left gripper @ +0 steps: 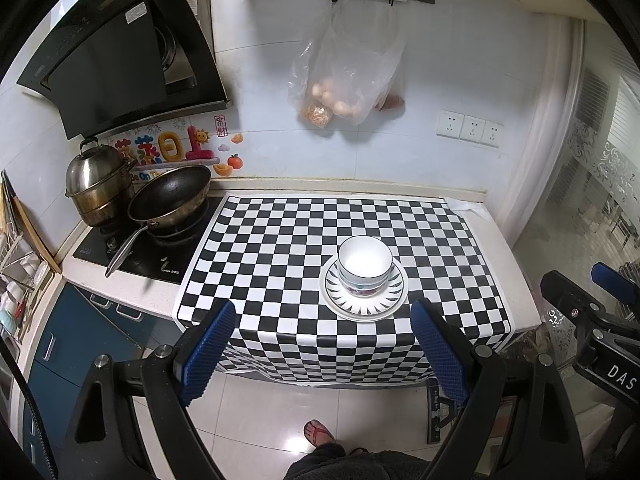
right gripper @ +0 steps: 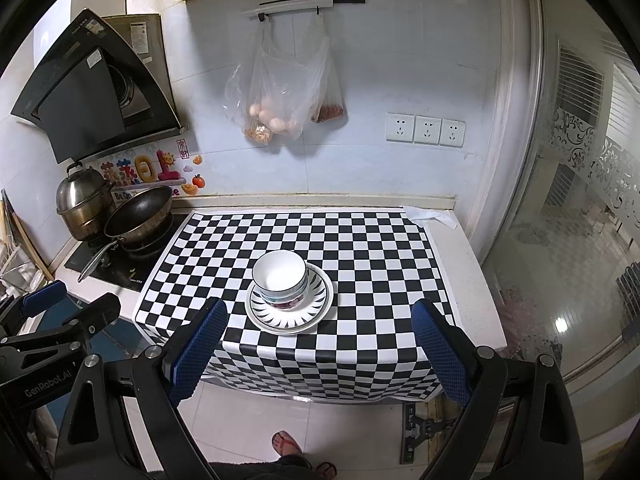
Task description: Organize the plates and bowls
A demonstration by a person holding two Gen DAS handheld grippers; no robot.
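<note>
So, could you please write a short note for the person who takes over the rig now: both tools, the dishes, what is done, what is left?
Left tool: open, holds nothing, held back from the counter edge, above the floor.
Right tool: open, holds nothing, also held back from the counter.
Dishes: white bowls are nested in a stack on the white plate with black leaf-pattern rim, on the black-and-white checkered cloth, toward its front.
Done: bowls and plate seem gathered in one stack.
Left: probably nothing on the cloth; no other dishes lie on it. How many bowls or plates are stacked, I cannot tell.
</note>
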